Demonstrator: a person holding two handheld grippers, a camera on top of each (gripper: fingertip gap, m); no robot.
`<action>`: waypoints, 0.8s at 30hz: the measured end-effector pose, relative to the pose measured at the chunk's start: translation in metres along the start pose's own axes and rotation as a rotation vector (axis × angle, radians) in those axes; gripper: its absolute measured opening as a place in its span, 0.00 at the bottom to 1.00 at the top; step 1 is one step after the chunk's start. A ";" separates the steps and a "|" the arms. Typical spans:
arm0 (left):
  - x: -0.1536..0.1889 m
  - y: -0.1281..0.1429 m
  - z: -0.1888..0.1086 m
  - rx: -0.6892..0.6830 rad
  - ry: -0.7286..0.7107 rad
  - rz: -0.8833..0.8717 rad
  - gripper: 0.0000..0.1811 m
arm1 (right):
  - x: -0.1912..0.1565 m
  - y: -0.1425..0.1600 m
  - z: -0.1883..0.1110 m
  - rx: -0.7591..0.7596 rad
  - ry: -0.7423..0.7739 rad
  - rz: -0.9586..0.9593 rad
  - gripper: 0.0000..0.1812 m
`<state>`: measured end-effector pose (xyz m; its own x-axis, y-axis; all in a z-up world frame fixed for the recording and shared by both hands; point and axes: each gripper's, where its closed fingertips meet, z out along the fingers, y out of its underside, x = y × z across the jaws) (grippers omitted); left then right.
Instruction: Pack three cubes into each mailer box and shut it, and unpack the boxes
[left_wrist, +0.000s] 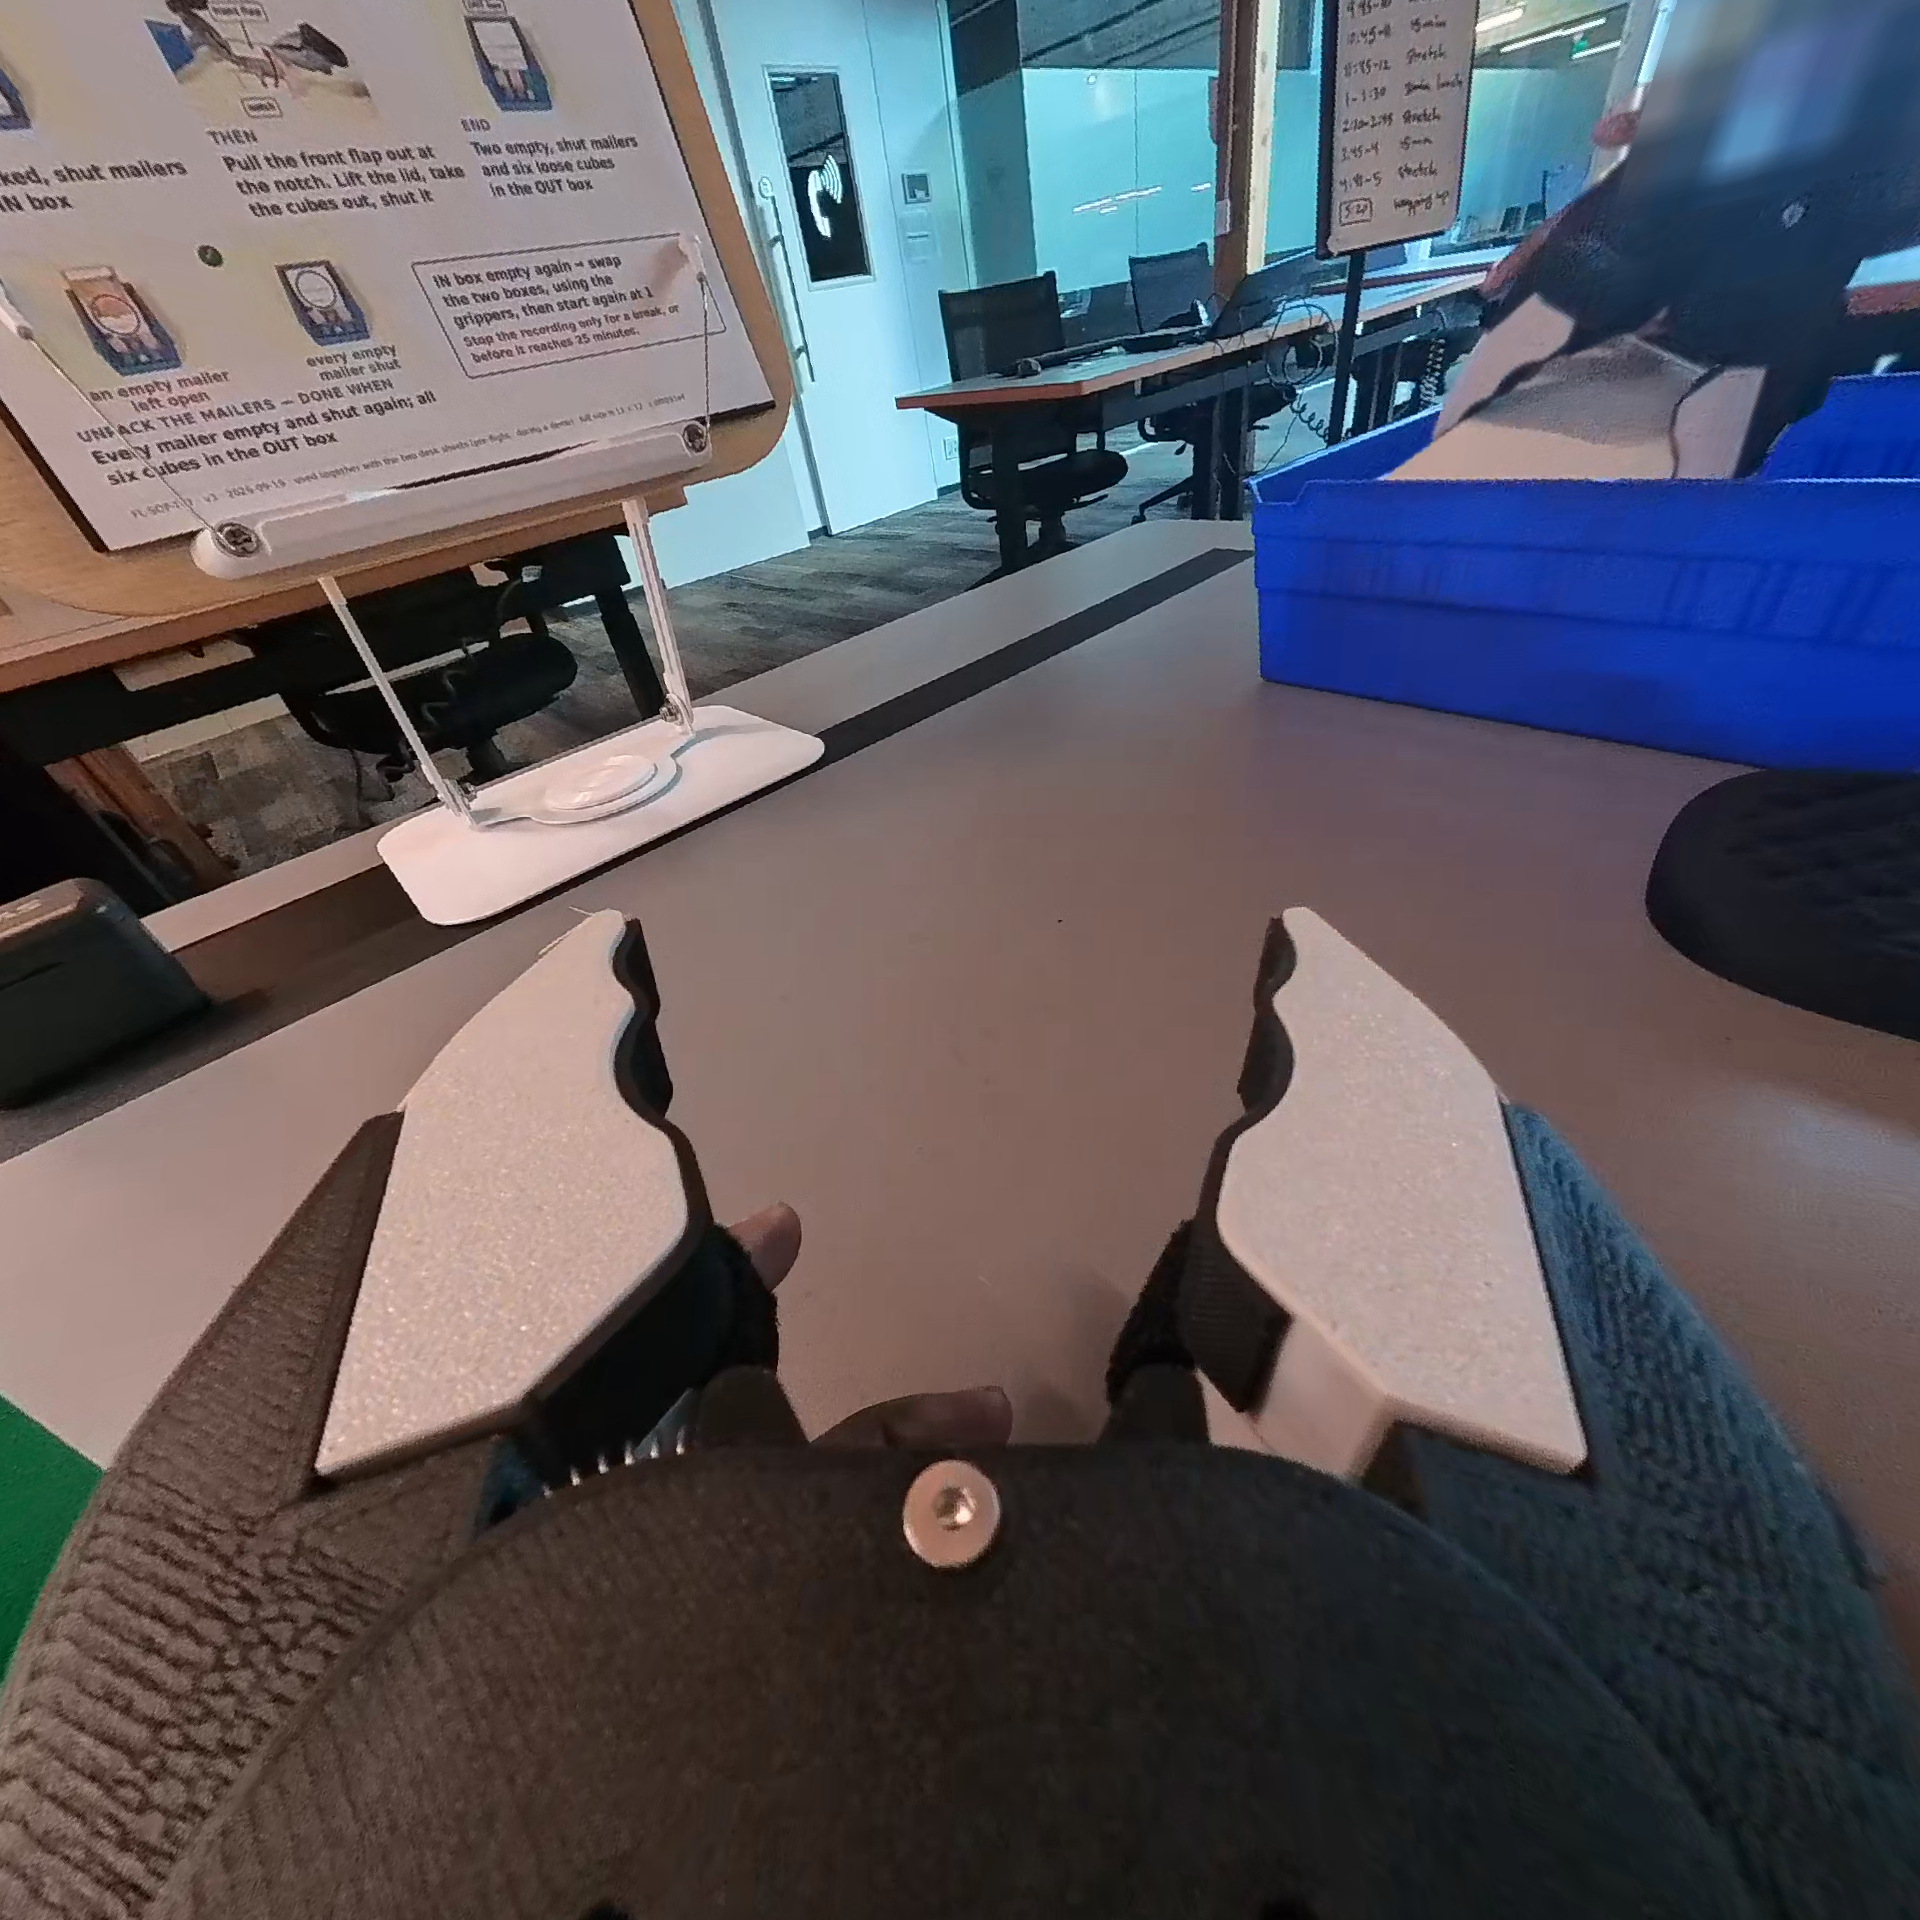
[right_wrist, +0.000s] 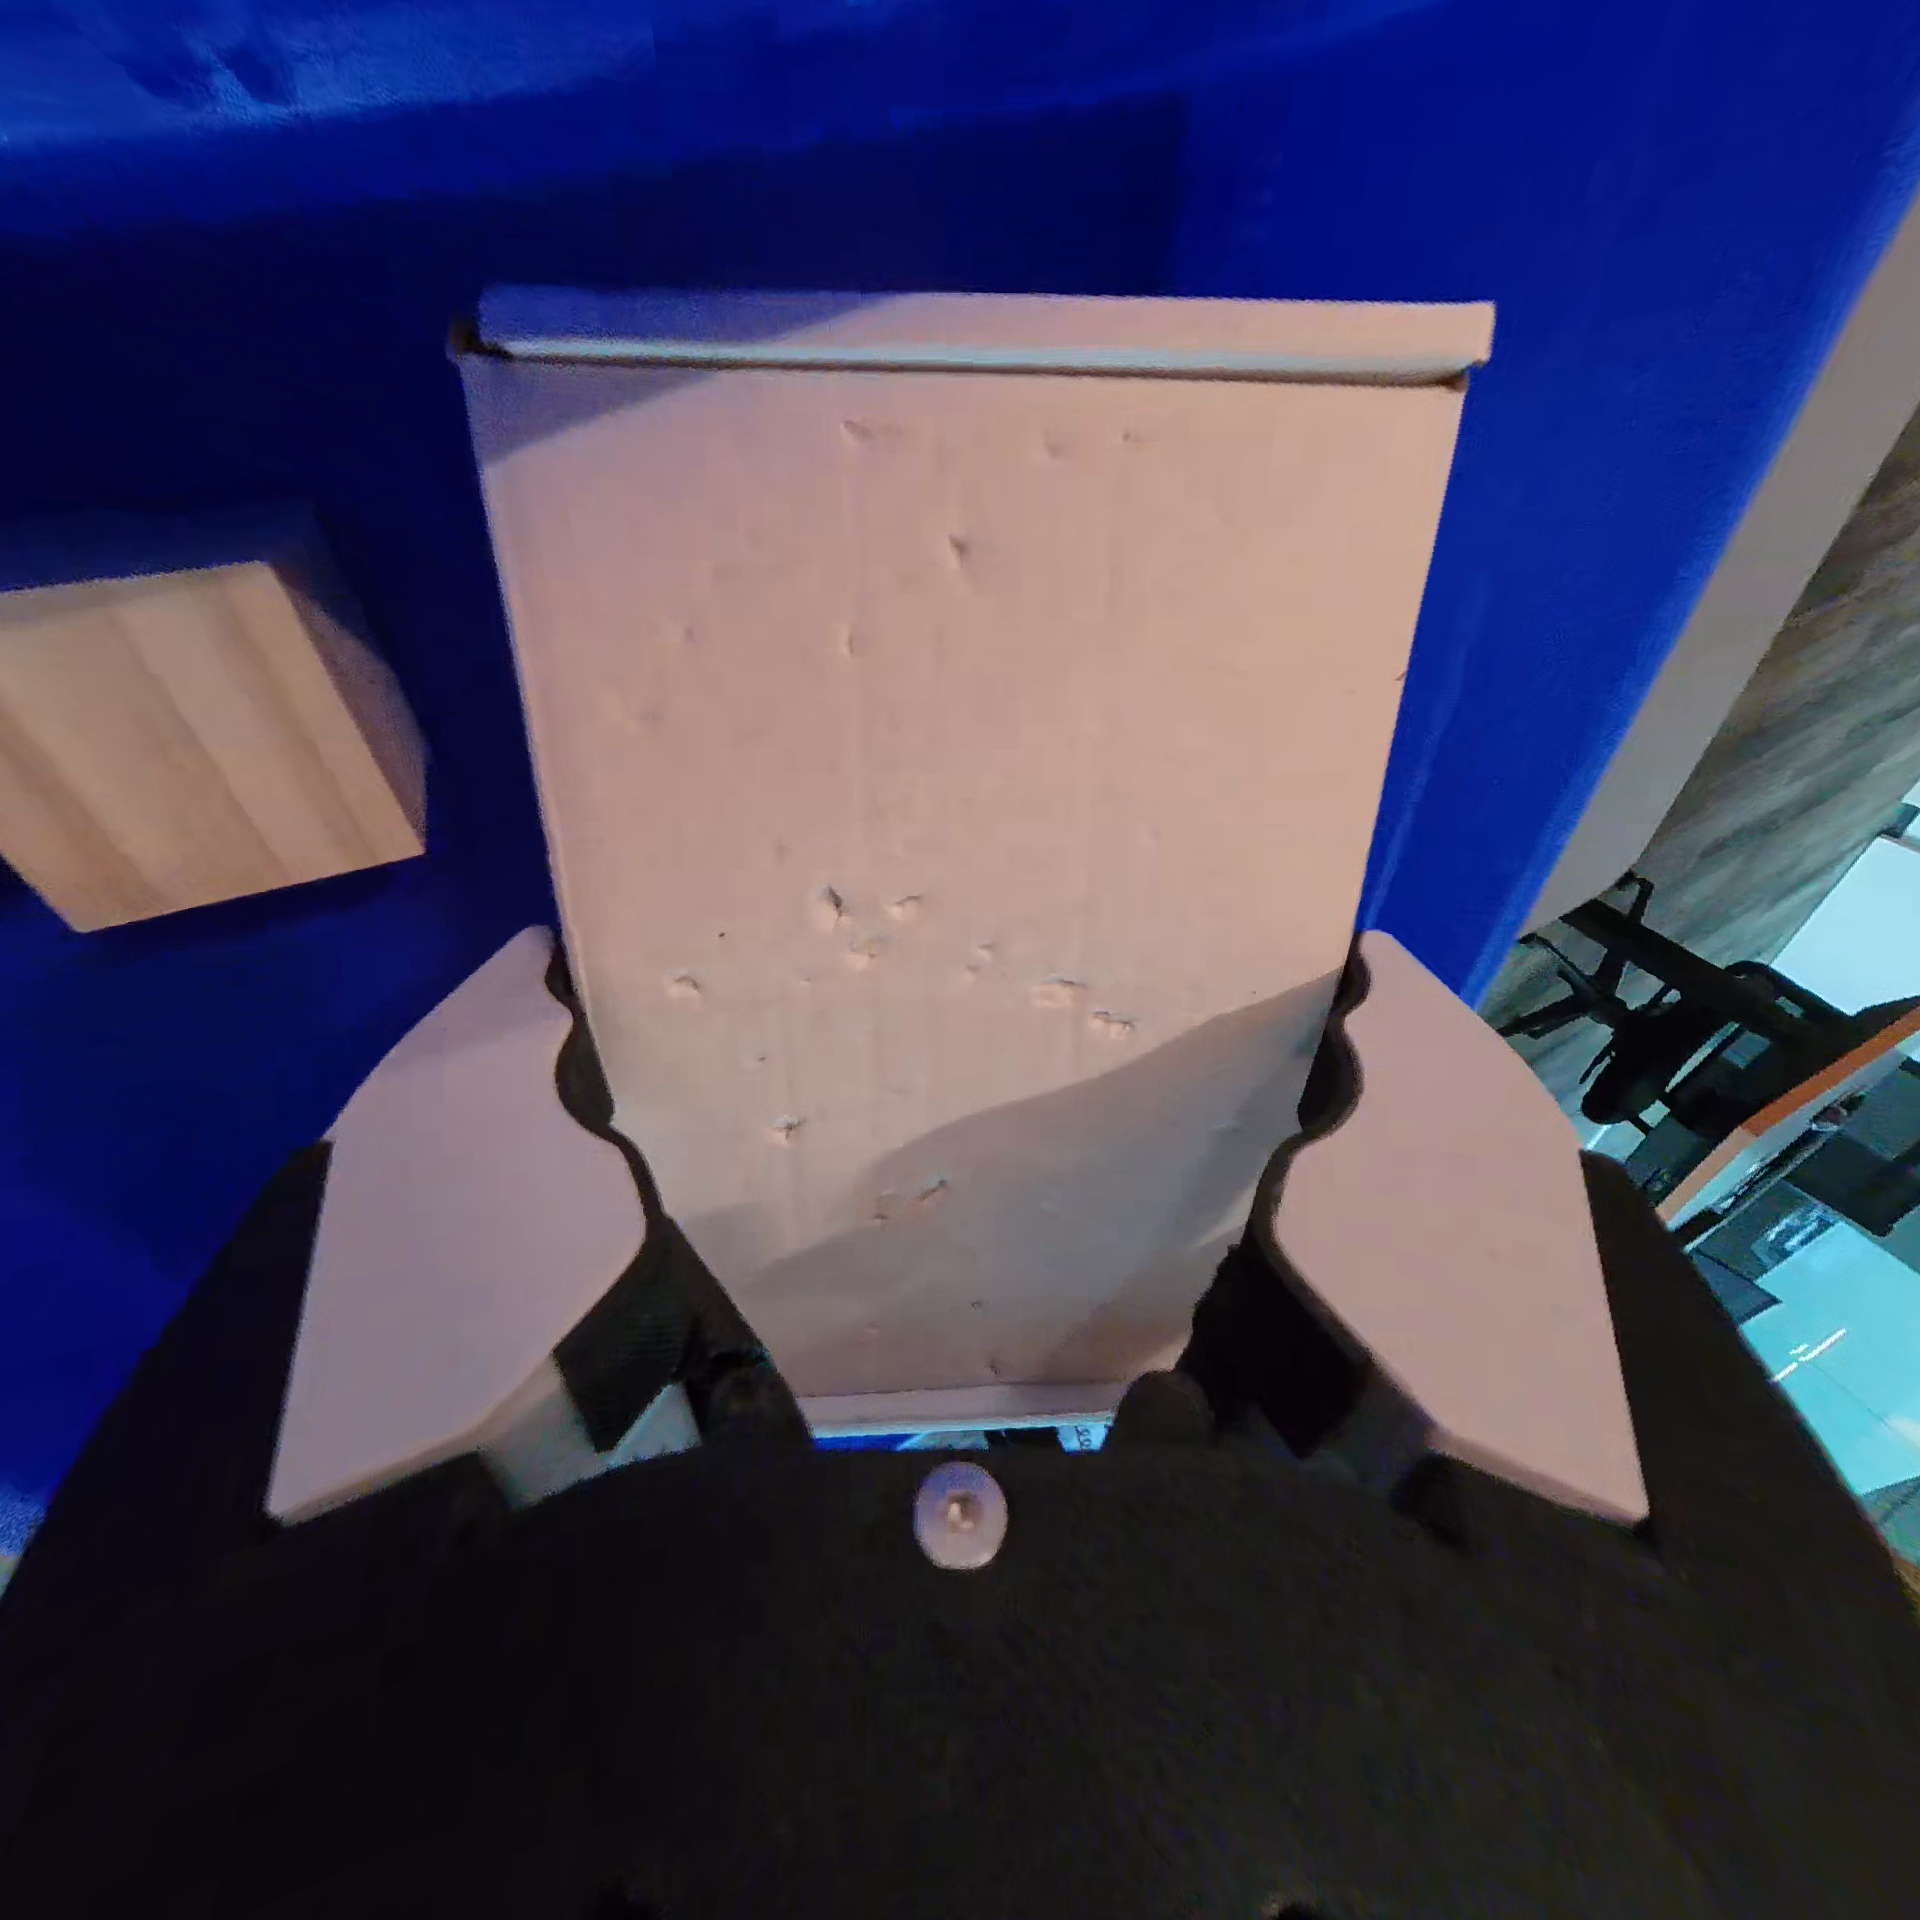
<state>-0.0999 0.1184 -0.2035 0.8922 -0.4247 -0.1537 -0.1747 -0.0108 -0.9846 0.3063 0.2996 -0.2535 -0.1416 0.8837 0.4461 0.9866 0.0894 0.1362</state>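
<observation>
My right gripper (right_wrist: 956, 966) is shut on a white mailer box (right_wrist: 956, 727), one finger on each long side, over the inside of the blue bin (right_wrist: 312, 312). The box is shut and its face is dented. A wooden cube (right_wrist: 197, 738) lies on the bin floor to its left. In the left wrist view the same mailer box (left_wrist: 1590, 405) shows tilted over the blue bin (left_wrist: 1558, 603) at the far right, held by the right gripper (left_wrist: 1756, 239). My left gripper (left_wrist: 956, 945) is open and empty, low over the grey table (left_wrist: 987, 831).
A white stand (left_wrist: 613, 800) holding an instruction sheet (left_wrist: 343, 239) stands at the table's far left. A black round pad (left_wrist: 1797, 894) lies at the right below the bin. A dark device (left_wrist: 73, 987) sits at the left edge. Office desks and chairs are behind. The left gripper's tips are roughly 45 cm from the right gripper's. The wooden cube (right_wrist: 197, 738) is about 5 cm from my right fingertips.
</observation>
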 end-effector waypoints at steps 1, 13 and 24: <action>0.000 0.000 0.000 -0.001 0.001 0.002 0.60 | 0.000 0.001 0.003 -0.012 -0.002 -0.008 0.73; 0.000 0.001 0.000 -0.003 0.002 0.002 0.60 | 0.010 -0.002 0.022 -0.075 0.064 -0.127 0.72; 0.001 0.001 0.001 -0.005 0.004 0.005 0.60 | 0.014 0.002 0.016 -0.042 0.116 -0.115 0.71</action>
<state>-0.0992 0.1186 -0.2051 0.8898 -0.4280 -0.1580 -0.1809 -0.0132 -0.9834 0.3076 0.3190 -0.2608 -0.2642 0.8093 0.5247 0.9595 0.1656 0.2277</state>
